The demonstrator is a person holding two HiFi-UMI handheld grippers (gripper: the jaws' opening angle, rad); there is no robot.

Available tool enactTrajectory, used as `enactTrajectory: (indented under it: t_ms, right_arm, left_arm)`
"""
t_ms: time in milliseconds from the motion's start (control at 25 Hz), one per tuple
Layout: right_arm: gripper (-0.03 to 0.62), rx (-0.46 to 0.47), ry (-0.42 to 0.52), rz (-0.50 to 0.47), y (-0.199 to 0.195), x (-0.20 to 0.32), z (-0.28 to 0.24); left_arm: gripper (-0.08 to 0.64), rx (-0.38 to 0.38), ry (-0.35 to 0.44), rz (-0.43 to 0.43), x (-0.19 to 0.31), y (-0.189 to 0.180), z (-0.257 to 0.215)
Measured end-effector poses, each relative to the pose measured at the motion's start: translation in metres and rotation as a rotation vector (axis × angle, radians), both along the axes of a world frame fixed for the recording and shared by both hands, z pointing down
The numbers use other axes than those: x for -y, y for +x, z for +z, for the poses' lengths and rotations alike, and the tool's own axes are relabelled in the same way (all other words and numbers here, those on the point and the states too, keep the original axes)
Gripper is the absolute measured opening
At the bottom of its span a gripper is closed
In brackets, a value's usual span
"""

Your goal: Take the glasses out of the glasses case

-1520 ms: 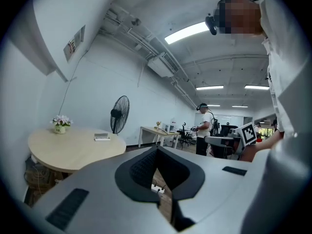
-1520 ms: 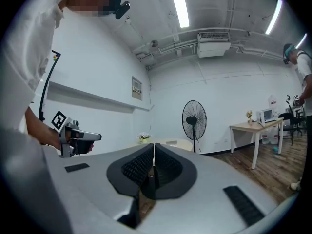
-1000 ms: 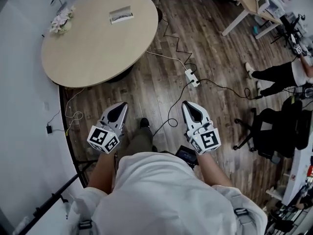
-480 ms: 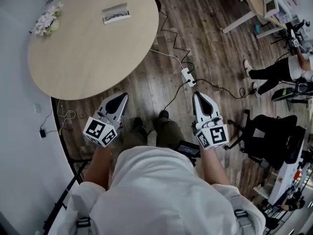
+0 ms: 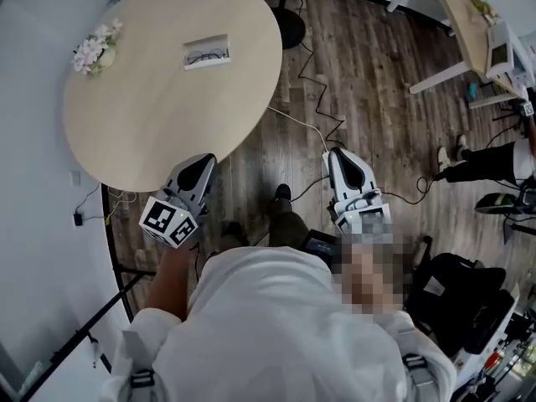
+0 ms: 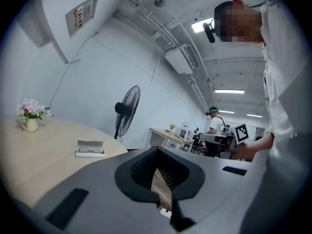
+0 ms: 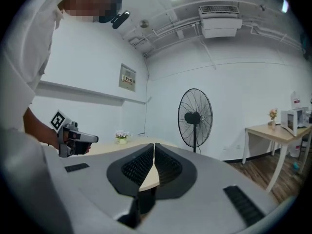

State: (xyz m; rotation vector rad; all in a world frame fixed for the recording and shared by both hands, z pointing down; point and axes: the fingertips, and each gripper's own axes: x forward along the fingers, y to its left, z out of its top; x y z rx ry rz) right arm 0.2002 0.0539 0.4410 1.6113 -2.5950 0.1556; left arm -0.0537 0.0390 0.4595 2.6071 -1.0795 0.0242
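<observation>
An open white glasses case (image 5: 205, 52) lies on the far part of the round wooden table (image 5: 151, 132), with dark-rimmed glasses inside. In the left gripper view the case (image 6: 90, 149) is small and far ahead on the left. My left gripper (image 5: 203, 162) is shut and empty, its tip at the table's near edge. My right gripper (image 5: 338, 155) is also shut and empty, hovering over the wood floor to the right of the table. Each gripper's own view shows its jaws meeting: the left gripper (image 6: 157, 156) and the right gripper (image 7: 154, 147).
A small pot of flowers (image 5: 96, 47) stands at the table's left edge. Cables (image 5: 297, 115) trail across the floor between the table and my right gripper. A standing fan (image 6: 127, 108) is behind the table. A black office chair (image 5: 456, 287) and another person's legs (image 5: 490, 162) are to the right.
I have walked toward the table; both grippers travelled forward with me. The table edge now lies at the left gripper's tip. Both grippers stayed shut.
</observation>
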Motion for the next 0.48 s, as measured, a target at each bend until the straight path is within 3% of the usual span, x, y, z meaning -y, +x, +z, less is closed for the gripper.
enactTrajectory:
  t_ms: [240,480]
  right_arm:
    - [0.025,0.031,0.030,-0.178,0.016,0.069,-0.008]
    - [0.025,0.077,0.043,-0.249,0.022,0.118,-0.013]
  left_arm:
    - [0.012,0.081,0.060,-0.091,0.051,0.043,-0.039]
    - [0.012,0.163,0.067,-0.151,0.083,0.052,-0.061]
